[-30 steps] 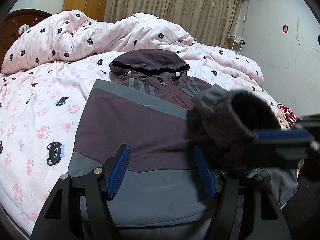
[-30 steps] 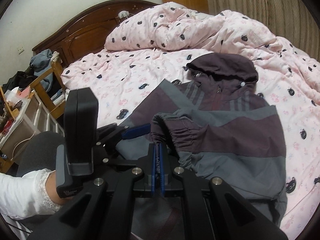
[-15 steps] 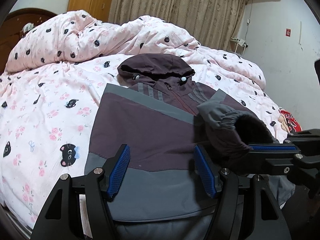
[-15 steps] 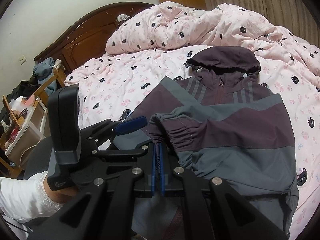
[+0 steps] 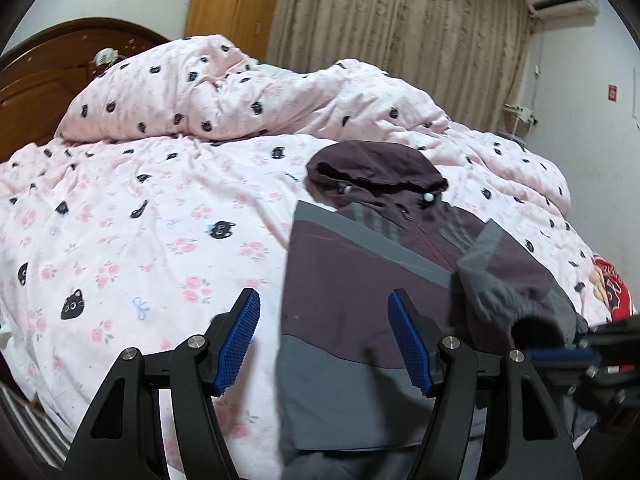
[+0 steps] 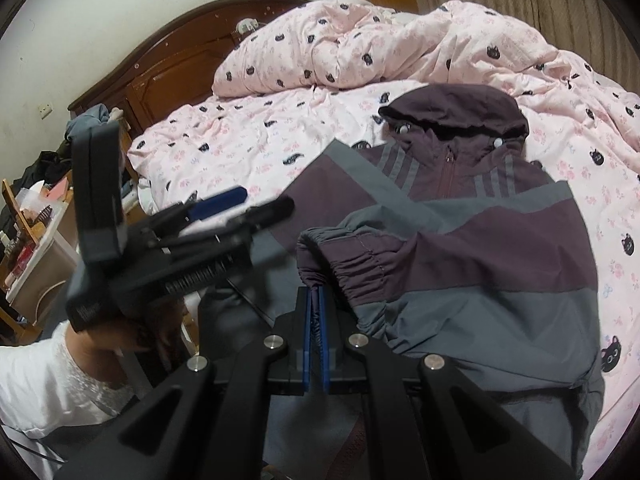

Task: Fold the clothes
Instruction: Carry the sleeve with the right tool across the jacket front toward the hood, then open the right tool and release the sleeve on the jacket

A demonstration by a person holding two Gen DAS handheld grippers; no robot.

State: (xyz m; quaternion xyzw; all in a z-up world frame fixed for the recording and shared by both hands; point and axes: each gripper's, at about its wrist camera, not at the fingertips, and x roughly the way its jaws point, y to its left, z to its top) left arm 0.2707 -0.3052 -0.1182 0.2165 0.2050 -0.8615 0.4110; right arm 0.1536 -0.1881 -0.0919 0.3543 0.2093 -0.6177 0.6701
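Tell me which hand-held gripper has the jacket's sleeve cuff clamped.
The right hand-held gripper: its blue pads are shut on the gathered sleeve cuff. The left hand-held gripper stands open, holding nothing.

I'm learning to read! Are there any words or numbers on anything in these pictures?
Nothing here can be read clearly.
Red sign on the wall: too small to read.
Red cloth at the bed's edge: white marks, too blurred to read.
Left hand-held gripper: pale print low on its body, too blurred to read.
Jacket: stripes only, no words.
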